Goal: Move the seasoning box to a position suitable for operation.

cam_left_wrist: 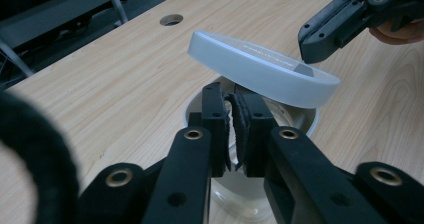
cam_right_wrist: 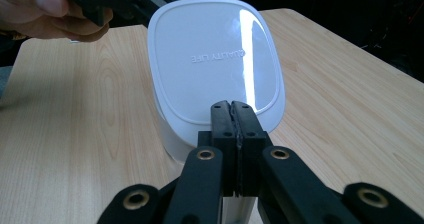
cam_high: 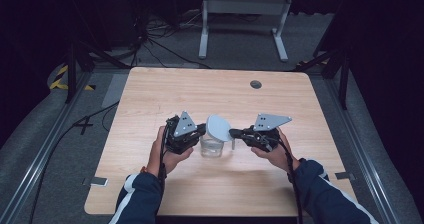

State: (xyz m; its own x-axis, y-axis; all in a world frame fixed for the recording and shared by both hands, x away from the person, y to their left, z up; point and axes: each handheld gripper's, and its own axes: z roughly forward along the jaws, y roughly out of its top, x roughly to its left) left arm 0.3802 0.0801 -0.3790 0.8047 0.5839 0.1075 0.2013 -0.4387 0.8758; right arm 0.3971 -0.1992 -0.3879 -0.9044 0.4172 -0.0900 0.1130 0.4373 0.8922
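Note:
A clear plastic container stands on the wooden table between my two grippers. Its white lid is tilted, raised on the left side and resting over the container's mouth. In the left gripper view, my left gripper is shut on the near wall of the container, just under the lid. My right gripper is shut on the near edge of the lid, pinching it from the right side. Seen from above, the left gripper and right gripper face each other across the container.
A round cable hole sits near the table's far edge. Beyond the table stand a white desk frame and loose cables on the grey floor. Bare tabletop lies around the container on all sides.

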